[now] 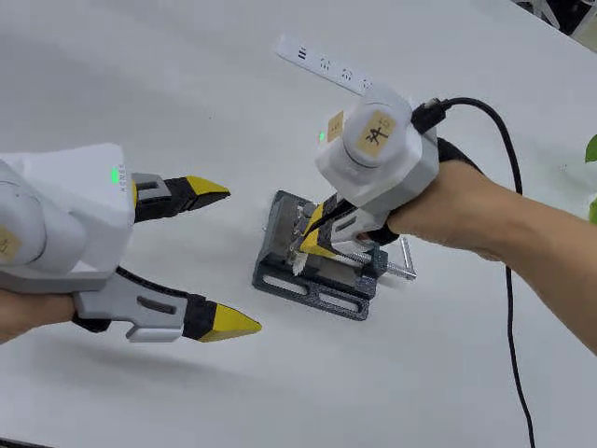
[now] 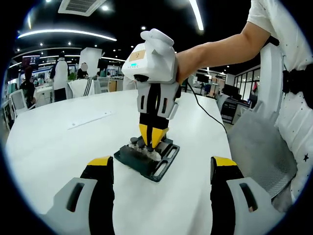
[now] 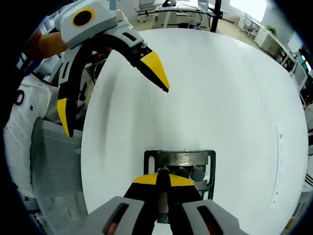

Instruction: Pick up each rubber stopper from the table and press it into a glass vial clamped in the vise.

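A dark grey vise (image 1: 280,277) stands mid-table with glass vials (image 2: 135,143) clamped in it. My right gripper (image 1: 312,241) points down onto the vial tops, jaws shut; whether a stopper sits between the tips is hidden. In the right gripper view the yellow tips (image 3: 163,179) meet over the vise (image 3: 210,161), and a grey stopper (image 3: 197,174) sits in a vial just right of them. My left gripper (image 1: 219,254) hovers left of the vise, wide open and holding nothing; its own view shows its tips (image 2: 161,164) spread before the vise (image 2: 164,161).
A white power strip (image 1: 326,63) lies at the far side of the white table (image 1: 140,103). The vise's metal handle (image 1: 408,263) sticks out to the right. A black cable (image 1: 508,233) trails from the right gripper along the person's arm.
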The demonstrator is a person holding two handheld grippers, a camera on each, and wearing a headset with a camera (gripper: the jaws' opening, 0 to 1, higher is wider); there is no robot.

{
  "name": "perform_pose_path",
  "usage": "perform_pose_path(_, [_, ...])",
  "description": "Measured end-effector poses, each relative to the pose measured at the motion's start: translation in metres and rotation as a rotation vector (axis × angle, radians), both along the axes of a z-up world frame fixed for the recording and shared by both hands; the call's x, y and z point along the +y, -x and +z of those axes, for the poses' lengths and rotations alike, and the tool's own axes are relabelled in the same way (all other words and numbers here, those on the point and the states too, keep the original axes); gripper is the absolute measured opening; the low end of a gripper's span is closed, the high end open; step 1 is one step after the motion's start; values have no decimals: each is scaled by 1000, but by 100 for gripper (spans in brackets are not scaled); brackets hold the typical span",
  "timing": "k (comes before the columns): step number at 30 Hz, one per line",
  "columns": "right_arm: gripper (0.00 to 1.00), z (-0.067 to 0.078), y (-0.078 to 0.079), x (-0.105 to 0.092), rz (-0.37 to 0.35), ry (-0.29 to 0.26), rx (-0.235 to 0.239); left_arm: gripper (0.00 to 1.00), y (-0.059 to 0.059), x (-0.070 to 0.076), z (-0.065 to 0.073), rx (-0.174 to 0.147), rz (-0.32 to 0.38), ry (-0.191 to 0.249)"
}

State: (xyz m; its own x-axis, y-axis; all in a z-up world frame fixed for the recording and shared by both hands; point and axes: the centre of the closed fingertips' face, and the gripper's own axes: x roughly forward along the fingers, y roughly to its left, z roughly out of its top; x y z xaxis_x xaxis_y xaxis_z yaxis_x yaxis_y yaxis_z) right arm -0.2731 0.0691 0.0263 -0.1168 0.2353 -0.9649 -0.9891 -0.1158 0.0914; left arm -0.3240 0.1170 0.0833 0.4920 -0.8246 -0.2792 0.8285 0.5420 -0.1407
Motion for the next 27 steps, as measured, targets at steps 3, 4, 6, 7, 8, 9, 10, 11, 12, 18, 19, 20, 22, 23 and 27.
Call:
perform_pose_path(3, [2,1,1,-1,-25,-20,4,80,1,1,1,1,2,-8])
perform_pose_path(4, [2,2,3,-1,-32,-25,8,80,2,1,1,1,1,-10])
perform_pose_path(6, [3,2,1,-3,-32,-29,-7,80,2,2,3,-2,3,-12])
perform_pose_path(7, [3,4,0,-4,-38,-35,-8,80,2,2,4,-2,4,-12])
perform_pose_path(8, [2,5,0,-4,-45,-45,-6,80,2,3,4,-2,4,-14])
perform_pose_path(9, [3,7,1,-4,-64,-63,-1,80,2,3,4,-3,4,-19])
perform_pose_path(10, [3,9,0,-4,-74,-74,0,80,3,3,4,-2,5,-20])
perform_pose_path(11, [2,11,0,-5,-78,-86,-3,80,3,3,4,-1,5,-21])
perform_pose_path(12, [3,13,0,-5,-85,-96,-4,80,3,4,4,-1,5,-23])
perform_pose_path(18, [6,22,2,-9,-123,-151,-7,82,4,3,5,-4,-1,-38])
perform_pose_path(19, [6,24,3,-10,-132,-163,-9,83,3,4,6,-4,0,-42])
perform_pose_path(20, [7,26,3,-11,-139,-172,-10,83,3,4,6,-5,0,-45])
perform_pose_path(22, [10,29,3,-13,-159,-197,-14,84,3,5,6,-6,1,-50])
perform_pose_path(23, [11,30,4,-14,-167,-207,-15,85,3,5,6,-6,1,-52])
perform_pose_path(27, [18,36,6,-24,-209,-251,-18,87,4,6,6,-7,-1,-66])
